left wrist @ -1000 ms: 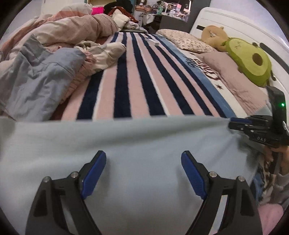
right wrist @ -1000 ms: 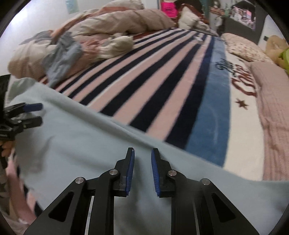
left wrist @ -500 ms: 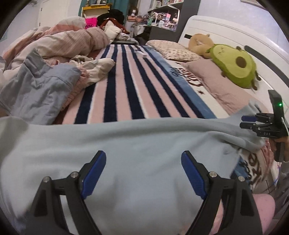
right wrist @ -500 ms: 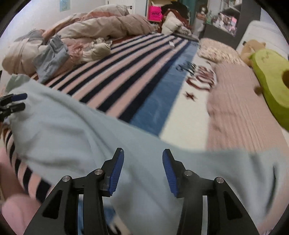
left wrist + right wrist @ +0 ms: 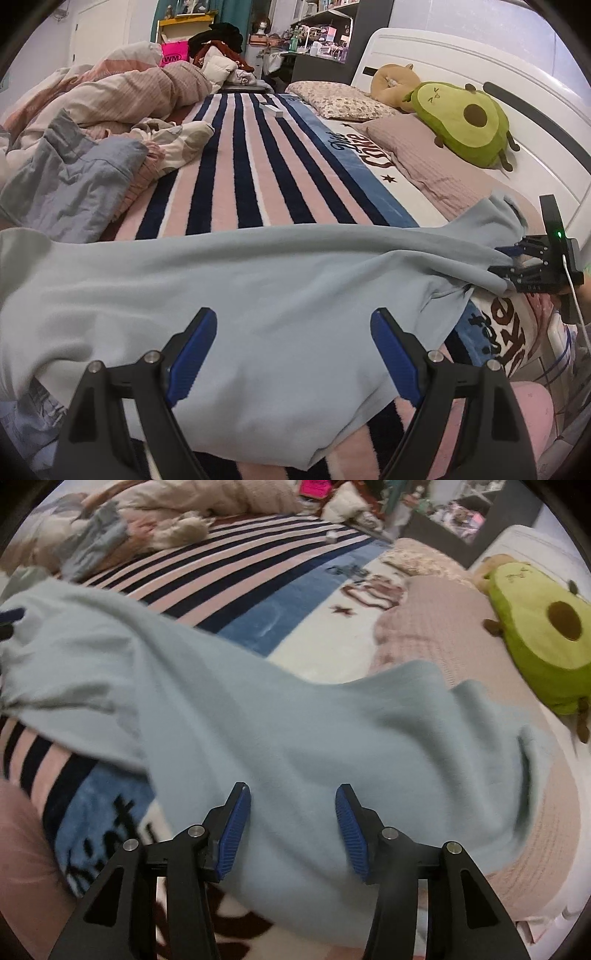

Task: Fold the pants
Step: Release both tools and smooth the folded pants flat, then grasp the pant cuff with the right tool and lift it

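Note:
The light blue pants [image 5: 258,288] lie spread across the near edge of the striped blanket [image 5: 251,173]; they also fill the right wrist view [image 5: 258,720]. My left gripper [image 5: 293,354] is open, its blue pads over the cloth and holding nothing. My right gripper [image 5: 291,830] is open above the pants' other end. In the left wrist view the right gripper [image 5: 517,266] shows at the far right, at the edge of the cloth. A tip of the left gripper [image 5: 9,618] shows at the left rim of the right wrist view.
A heap of quilts and clothes [image 5: 92,122] lies at the left. Pillows [image 5: 424,155] and a green avocado plush [image 5: 465,122] lie along the white headboard [image 5: 461,62] at the right. A small white object [image 5: 271,109] lies far up the blanket.
My right gripper has opened from shut and let go of the pants. The pants have settled lower onto the blanket. Both views have swung, showing more of the pillows.

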A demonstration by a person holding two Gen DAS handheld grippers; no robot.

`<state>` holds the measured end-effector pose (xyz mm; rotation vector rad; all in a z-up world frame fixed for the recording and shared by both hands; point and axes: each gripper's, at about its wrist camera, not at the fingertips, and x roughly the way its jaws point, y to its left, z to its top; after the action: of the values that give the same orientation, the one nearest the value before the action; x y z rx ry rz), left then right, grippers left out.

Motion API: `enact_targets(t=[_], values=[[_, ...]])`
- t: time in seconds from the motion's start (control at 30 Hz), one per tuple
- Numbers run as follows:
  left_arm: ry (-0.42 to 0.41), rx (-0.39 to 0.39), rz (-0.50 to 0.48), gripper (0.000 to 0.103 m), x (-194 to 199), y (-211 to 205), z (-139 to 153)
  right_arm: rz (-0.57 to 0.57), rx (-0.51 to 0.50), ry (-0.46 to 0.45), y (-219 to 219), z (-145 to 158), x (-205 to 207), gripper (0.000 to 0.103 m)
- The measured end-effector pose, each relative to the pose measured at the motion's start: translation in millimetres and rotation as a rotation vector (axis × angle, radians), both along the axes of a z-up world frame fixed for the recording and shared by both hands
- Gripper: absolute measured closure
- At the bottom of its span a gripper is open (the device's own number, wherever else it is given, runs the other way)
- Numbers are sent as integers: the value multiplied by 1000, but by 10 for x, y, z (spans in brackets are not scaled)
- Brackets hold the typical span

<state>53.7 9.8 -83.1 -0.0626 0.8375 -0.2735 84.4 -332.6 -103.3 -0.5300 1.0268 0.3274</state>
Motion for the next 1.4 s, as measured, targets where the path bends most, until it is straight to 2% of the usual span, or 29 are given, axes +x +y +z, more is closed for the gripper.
enact_targets(t=[0.07,0.1,0.27,0.37,0.5,0.63,0.7,0.77,0.83,0.9,0.97,1.0,1.1,1.17,1.27,1.4], values=[[4,2,4,20,-2,-5,-5,14,-64,-14,46,-55,-53,93],[5,3,5,20,-2,-6,-6,6,-72,-26,40,-55,-71,99],[-3,-3,1,20,-18,-14,38,-59,-14,-160,-20,262,-127,101],[-17,-1,-1,20,-18,-1,76,-77,-20,-199,0,456,-19,101],[-14,-3,5,20,28,55,40,-83,-59,-194,66,583,311,101],[15,-5,1,20,87,89,-103,-103,-118,-161,133,505,669,101],[27,-8,4,20,118,113,-175,-112,-140,-121,118,354,851,96],[41,-13,17,20,179,150,-249,-128,-148,-94,83,242,957,83],[52,-18,28,20,235,173,-294,-137,-132,-84,31,219,989,75],[55,-26,26,20,260,167,-307,-147,-71,-83,-52,319,934,68],[54,-32,13,20,276,115,-298,-158,-12,-111,-146,532,808,49],[52,-33,9,20,275,97,-289,-162,1,-133,-186,636,737,47],[43,-34,-7,20,266,7,-242,-182,14,-187,-358,930,435,46],[36,-36,-21,20,236,-57,-206,-197,3,-189,-496,1004,226,46],[34,-31,-32,20,198,-131,-174,-207,-65,-165,-676,898,13,46],[43,-35,-37,20,177,-201,-179,-255,-85,-138,-909,617,-70,46]])
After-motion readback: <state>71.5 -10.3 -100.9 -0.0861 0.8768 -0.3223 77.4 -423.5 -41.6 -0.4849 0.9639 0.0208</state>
